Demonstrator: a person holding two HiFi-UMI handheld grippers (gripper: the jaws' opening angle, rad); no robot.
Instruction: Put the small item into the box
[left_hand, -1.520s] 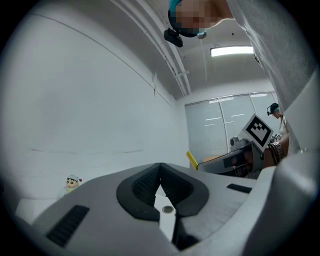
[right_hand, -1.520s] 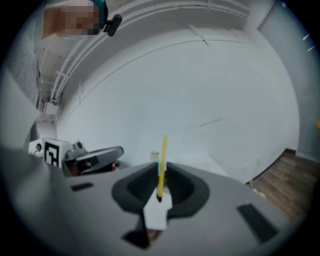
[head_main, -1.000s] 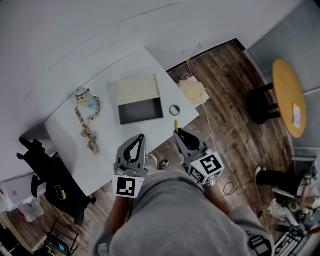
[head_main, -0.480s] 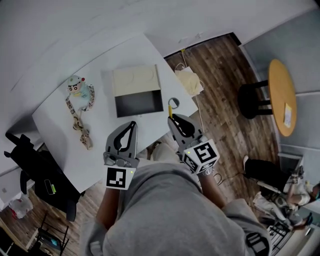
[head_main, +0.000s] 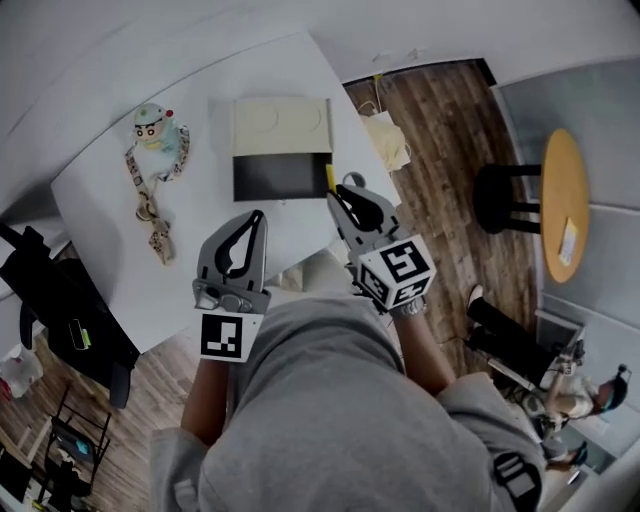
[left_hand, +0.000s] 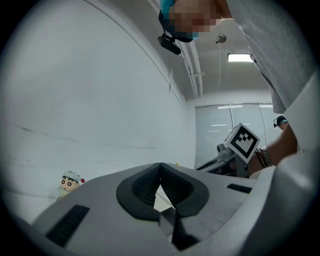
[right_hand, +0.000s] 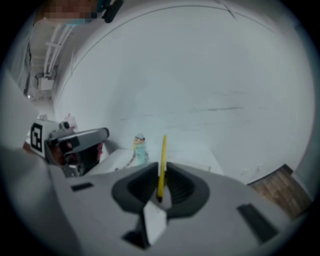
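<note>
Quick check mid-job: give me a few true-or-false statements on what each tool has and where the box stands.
1. The right tool is shut on a thin yellow stick. True.
2. The left tool holds the toy figure. False: it is shut on nothing, and the toy lies on the table.
3. The box is open, its dark inside showing. True.
4. The yellow stick is inside the box. False: the right tool holds it near the box's right edge.
5. In the head view, the toy lies right of the box. False: left.
</note>
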